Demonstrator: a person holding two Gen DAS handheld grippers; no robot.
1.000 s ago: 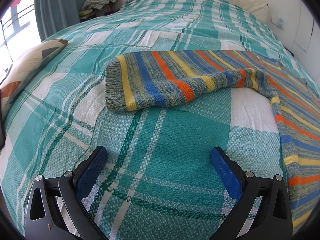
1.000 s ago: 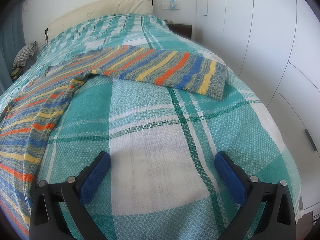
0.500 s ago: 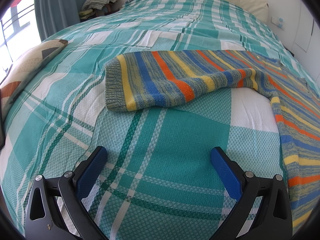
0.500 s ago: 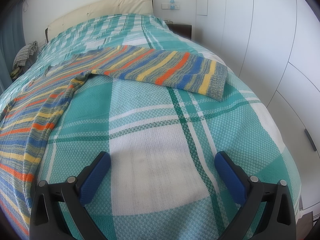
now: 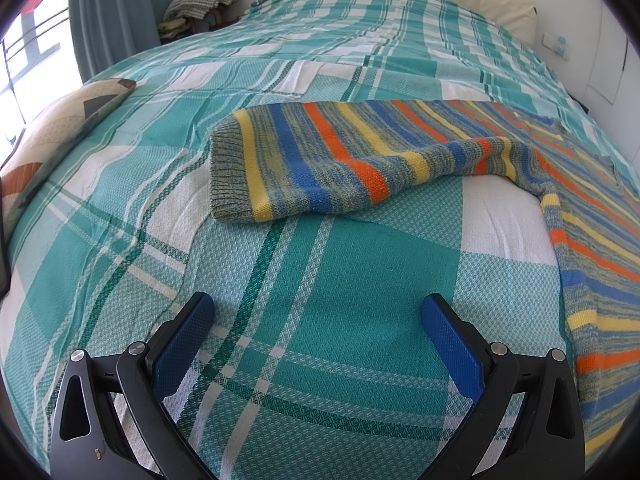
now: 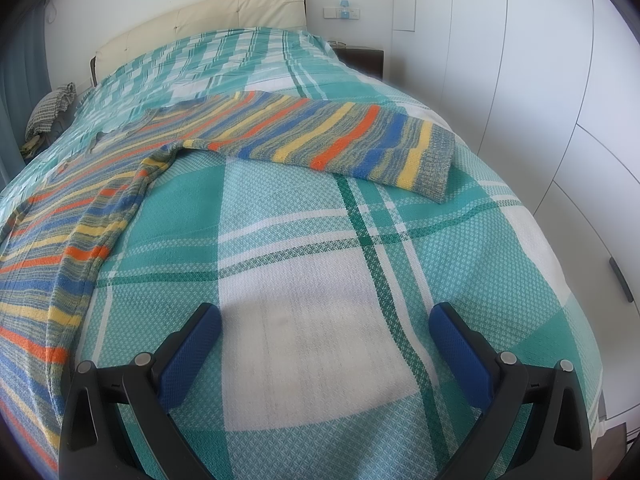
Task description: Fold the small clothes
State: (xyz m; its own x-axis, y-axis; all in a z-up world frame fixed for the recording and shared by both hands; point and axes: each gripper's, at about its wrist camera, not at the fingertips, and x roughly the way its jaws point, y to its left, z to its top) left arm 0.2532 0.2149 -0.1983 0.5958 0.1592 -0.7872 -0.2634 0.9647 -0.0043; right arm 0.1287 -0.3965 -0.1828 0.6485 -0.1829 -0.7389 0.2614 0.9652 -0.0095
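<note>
A striped knit sweater in blue, yellow, orange and grey lies spread flat on a bed. In the left wrist view its left sleeve (image 5: 320, 160) stretches out ahead, cuff to the left, and its body (image 5: 592, 248) runs down the right side. In the right wrist view the other sleeve (image 6: 340, 140) lies ahead, cuff to the right, and the body (image 6: 68, 240) lies at the left. My left gripper (image 5: 318, 312) is open and empty above the bedspread, short of the sleeve. My right gripper (image 6: 324, 320) is open and empty, likewise short of its sleeve.
The bed is covered by a teal and white plaid bedspread (image 5: 340, 300). A patterned cushion (image 5: 48, 140) lies at the bed's left edge by a window and curtain. White wardrobe doors (image 6: 560, 100) stand close on the right. A cream headboard (image 6: 200, 24) is at the far end.
</note>
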